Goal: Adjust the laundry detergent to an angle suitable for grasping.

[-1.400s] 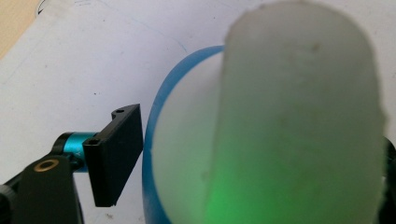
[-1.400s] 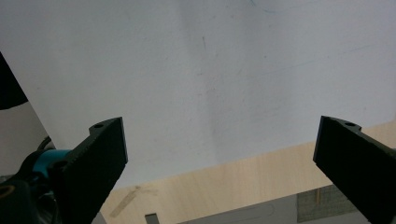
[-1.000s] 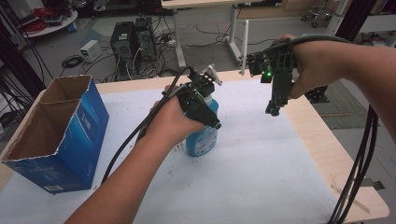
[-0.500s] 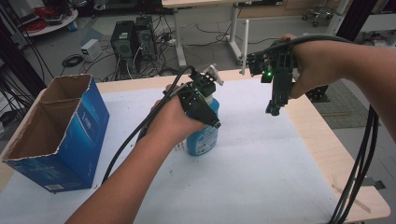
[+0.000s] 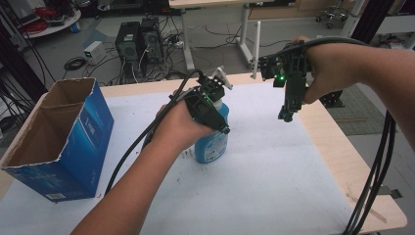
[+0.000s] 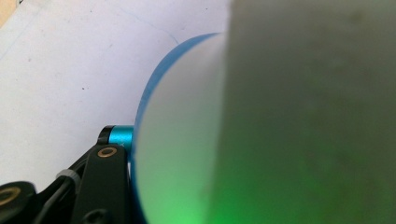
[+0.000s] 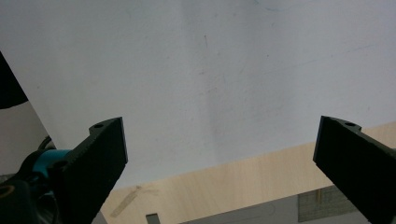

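A blue spray bottle (image 5: 213, 147) with a white trigger head stands upright on the white sheet near the table's middle. My left gripper (image 5: 217, 115) reaches it from the left, and its jaws have just been closing and now press on the bottle's upper body. In the left gripper view the bottle (image 6: 196, 140) looms blurred and very close, right against the one black jaw in sight at the lower left. My right gripper (image 5: 286, 115) hangs in the air to the right of the bottle, pointing down. Its jaws (image 7: 219, 154) stand wide apart over bare sheet and the wooden table edge.
An open-topped blue cardboard box (image 5: 58, 142) stands at the table's left. The white sheet (image 5: 274, 186) covers most of the top, with a bare wooden strip (image 5: 342, 161) along the right edge. Black cables trail from both grippers. Computer cases (image 5: 139, 41) stand on the floor beyond.
The left gripper's jaws have drawn in on the spray bottle. Both hands and the bottle have stayed where they were.
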Available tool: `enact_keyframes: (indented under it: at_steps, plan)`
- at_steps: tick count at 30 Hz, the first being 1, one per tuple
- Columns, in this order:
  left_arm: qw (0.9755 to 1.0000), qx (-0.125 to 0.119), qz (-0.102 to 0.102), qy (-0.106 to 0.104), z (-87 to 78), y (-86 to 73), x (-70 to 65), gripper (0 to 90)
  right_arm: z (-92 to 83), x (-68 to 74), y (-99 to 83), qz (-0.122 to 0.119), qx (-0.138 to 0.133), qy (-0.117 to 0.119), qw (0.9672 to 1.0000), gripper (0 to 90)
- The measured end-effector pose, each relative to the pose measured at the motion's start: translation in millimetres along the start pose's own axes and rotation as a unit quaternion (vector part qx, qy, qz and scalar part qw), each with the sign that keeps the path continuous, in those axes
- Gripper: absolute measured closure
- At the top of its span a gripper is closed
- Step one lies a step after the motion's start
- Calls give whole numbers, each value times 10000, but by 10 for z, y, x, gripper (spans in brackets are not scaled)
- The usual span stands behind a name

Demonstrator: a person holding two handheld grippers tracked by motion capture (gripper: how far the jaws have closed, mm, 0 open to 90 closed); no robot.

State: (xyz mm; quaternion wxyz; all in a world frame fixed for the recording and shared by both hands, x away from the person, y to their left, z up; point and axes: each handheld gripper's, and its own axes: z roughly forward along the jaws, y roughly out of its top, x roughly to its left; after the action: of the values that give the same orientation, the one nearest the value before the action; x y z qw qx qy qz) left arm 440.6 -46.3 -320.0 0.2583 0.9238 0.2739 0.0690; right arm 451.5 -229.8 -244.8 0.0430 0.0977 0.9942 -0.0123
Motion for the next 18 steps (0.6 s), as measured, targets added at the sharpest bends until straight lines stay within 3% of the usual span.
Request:
enact_keyframes:
  at_steps: [9, 18]
  plan:
    - [9999, 47, 121, -36, -105, -16, -19, 439, 4, 18, -15, 25, -8, -9, 10000, 22]
    - [9990, 187, 369, -145, -356, -54, -13, 439, -14, 54, 27, -41, -41, -22, 10000, 22]
